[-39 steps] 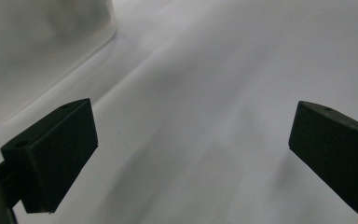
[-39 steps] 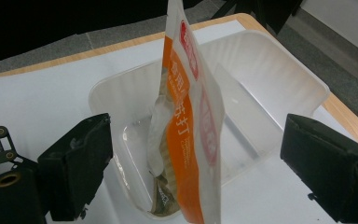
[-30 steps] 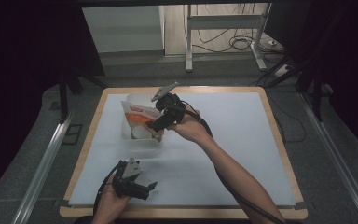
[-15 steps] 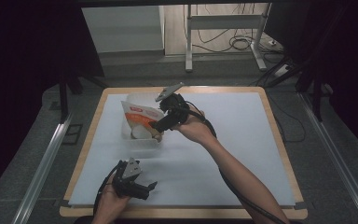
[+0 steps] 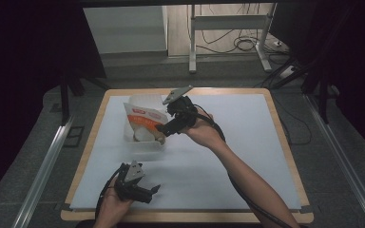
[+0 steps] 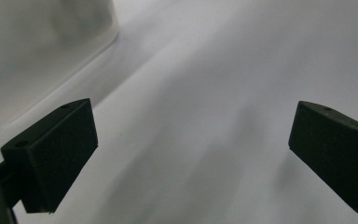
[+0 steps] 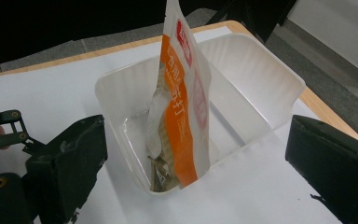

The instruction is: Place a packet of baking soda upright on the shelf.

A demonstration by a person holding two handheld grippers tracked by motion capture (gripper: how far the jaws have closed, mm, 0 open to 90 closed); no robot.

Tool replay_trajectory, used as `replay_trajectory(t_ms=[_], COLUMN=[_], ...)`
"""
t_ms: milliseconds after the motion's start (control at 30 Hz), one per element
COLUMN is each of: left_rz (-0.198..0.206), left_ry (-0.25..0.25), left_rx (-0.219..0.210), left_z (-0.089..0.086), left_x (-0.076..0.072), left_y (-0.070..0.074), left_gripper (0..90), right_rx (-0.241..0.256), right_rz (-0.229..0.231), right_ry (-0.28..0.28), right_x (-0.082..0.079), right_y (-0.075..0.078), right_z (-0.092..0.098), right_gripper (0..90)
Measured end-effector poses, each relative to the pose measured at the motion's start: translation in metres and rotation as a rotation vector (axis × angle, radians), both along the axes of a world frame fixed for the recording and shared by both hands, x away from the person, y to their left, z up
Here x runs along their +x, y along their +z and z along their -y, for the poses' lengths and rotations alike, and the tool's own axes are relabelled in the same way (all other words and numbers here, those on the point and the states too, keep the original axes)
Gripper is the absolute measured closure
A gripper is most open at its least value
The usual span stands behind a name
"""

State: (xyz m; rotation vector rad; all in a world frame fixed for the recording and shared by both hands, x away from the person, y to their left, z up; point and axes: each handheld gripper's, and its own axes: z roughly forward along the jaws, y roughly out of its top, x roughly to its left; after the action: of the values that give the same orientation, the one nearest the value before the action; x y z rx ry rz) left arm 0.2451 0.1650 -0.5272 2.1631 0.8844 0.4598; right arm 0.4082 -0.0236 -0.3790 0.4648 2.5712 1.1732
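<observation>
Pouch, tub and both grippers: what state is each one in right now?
Pouch: upright on edge inside the tub, not gripped.
Tub: upright on the white mat, open-topped, holding the pouch.
Right gripper: open, jaws wide apart, just short of the tub, gripping nothing.
Left gripper: open, nothing between its jaws, low over the mat near the person.

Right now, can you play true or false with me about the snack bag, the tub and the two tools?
1. The snack bag stands inside the clear tub. True.
2. The right tool is squeezing the bag. False: its jaws are wide open, the bag stands free.
3. The left tool is open over the bare white mat. True.
4. The tub sits in the person's hand. False: it sits on the mat.
</observation>
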Motion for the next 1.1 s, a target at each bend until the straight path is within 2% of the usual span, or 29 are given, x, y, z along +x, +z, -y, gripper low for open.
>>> replay_trajectory(t_ms=[233, 367, 1100], left_rz=[0.0, -0.001, 0.007], left_ry=[0.001, 0.002, 0.002], left_rx=[-0.003, -0.005, -0.003], left_z=[0.0, 0.0, 0.001], left_x=[0.0, 0.0, 0.0], left_y=[0.0, 0.0, 0.0], left_gripper=[1.1, 1.1, 1.1], right_rx=[0.047, 0.056, 0.035], right_rz=[-0.011, -0.016, 0.002], right_ry=[-0.026, -0.034, -0.053], right_x=[-0.001, -0.003, -0.016], right_y=[0.0, 0.0, -0.001], right_z=[0.011, 0.018, 0.049], right_gripper=[5.2, 5.2, 5.1])
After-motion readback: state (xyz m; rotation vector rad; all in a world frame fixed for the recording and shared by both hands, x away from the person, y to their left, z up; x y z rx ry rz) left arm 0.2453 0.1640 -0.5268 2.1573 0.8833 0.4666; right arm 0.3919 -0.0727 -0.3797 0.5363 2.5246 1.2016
